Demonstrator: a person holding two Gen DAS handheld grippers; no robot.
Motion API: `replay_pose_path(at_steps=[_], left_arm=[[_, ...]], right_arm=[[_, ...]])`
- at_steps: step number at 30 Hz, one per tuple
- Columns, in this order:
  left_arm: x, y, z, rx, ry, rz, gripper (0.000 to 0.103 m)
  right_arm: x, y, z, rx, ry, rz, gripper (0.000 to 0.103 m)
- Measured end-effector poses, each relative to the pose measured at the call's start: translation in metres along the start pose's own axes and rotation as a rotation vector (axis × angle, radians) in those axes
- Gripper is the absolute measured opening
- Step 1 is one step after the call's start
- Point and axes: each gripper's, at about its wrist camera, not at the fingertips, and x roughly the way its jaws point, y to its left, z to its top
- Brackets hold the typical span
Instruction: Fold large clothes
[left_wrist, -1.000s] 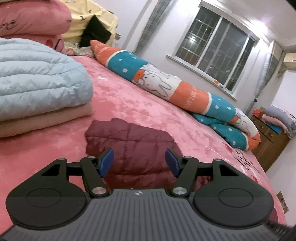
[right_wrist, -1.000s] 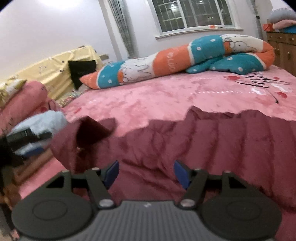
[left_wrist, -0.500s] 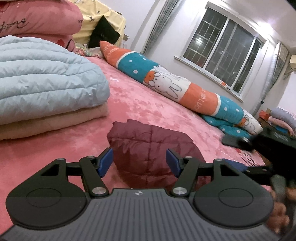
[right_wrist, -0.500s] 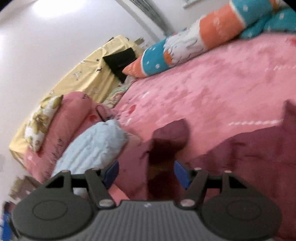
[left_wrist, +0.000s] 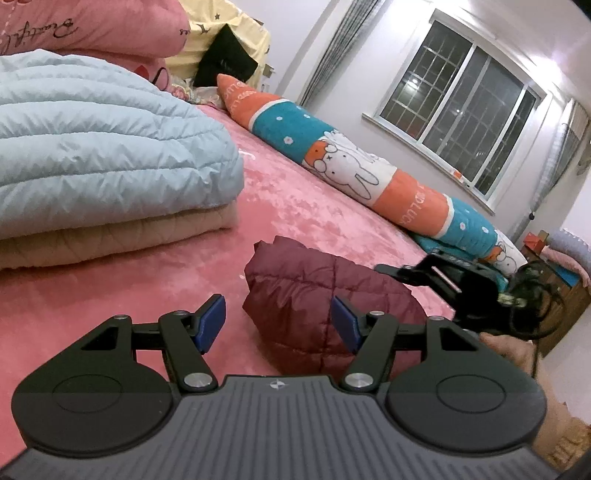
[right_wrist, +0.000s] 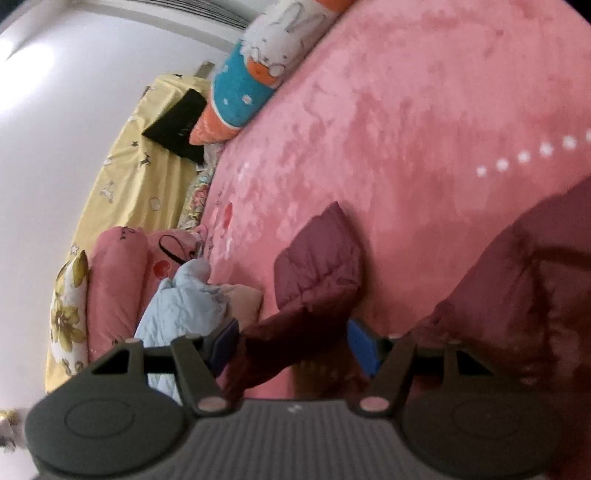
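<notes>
A dark red quilted jacket (left_wrist: 325, 295) lies on the pink bed (left_wrist: 303, 206). In the left wrist view its sleeve end bulges up just ahead of my left gripper (left_wrist: 279, 323), which is open and empty, jaws wide apart. My right gripper (left_wrist: 436, 275) comes in from the right over the jacket. In the right wrist view the right gripper (right_wrist: 293, 345) is open, rolled sideways, with the sleeve (right_wrist: 317, 262) passing between its blue pads (right_wrist: 364, 345); the jacket body (right_wrist: 517, 288) lies to the right. The view is blurred.
A stack of folded light blue (left_wrist: 96, 147) and beige (left_wrist: 110, 236) quilts sits at the left, pink pillows behind. A long orange and teal rabbit bolster (left_wrist: 351, 166) runs along the far bed edge under the window. A wooden dresser (left_wrist: 565, 295) stands at right.
My left gripper has moved left and closer to the sleeve end. My right gripper has swung left, rolled sideways and come down over the sleeve, now appearing in the left wrist view.
</notes>
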Motion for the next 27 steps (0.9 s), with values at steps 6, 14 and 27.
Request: replay_pose_path(at_steps=[6,14,27], left_arm=[[0.000,-0.001,0.001,0.002,0.004,-0.010,0.077],[0.000,-0.004,-0.001,0.023,0.009,-0.015,0.077],[0.002,-0.037,-0.015,0.118,0.025,-0.135,0.079]], right_arm=[[0.013,-0.002,-0.003,0.059,0.009,0.073,0.064],[-0.004,0.031,-0.011,-0.094,-0.126,0.047,0.007],[-0.236,0.088,-0.071,-0.556,-0.782,-0.241,0.002]])
